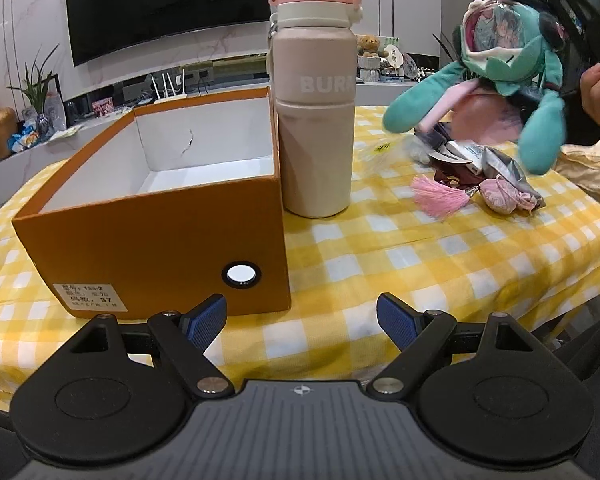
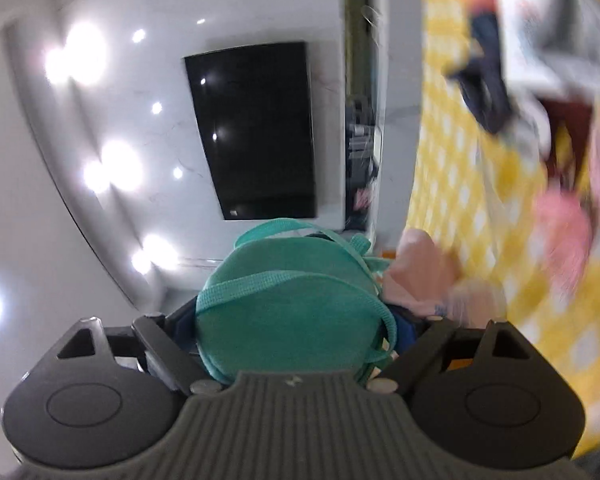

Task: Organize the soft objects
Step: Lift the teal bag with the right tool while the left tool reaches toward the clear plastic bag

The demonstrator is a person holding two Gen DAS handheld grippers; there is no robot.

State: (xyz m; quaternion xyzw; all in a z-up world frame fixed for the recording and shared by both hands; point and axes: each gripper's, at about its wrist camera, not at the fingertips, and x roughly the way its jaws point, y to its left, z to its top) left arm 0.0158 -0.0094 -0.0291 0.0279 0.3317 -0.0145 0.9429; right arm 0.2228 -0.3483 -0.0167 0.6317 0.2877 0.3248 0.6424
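Right tool [image 2: 296,320] clamps teal plush [image 2: 292,312] | left tool [image 1: 300,320] wide, empty

Teal plush toy [image 1: 512,76], orange box [image 1: 160,236]

The left wrist view looks forward and down over the bench [image 1: 380,248], close to the box [image 1: 160,220]. The right wrist view is rolled sideways, tight against the plush [image 2: 292,312]. Both share the plush [image 1: 500,80], TV [image 1: 168,4] and bench [image 2: 452,160].

Matt cardboard box [image 1: 152,248], fuzzy plush toy [image 1: 500,80]
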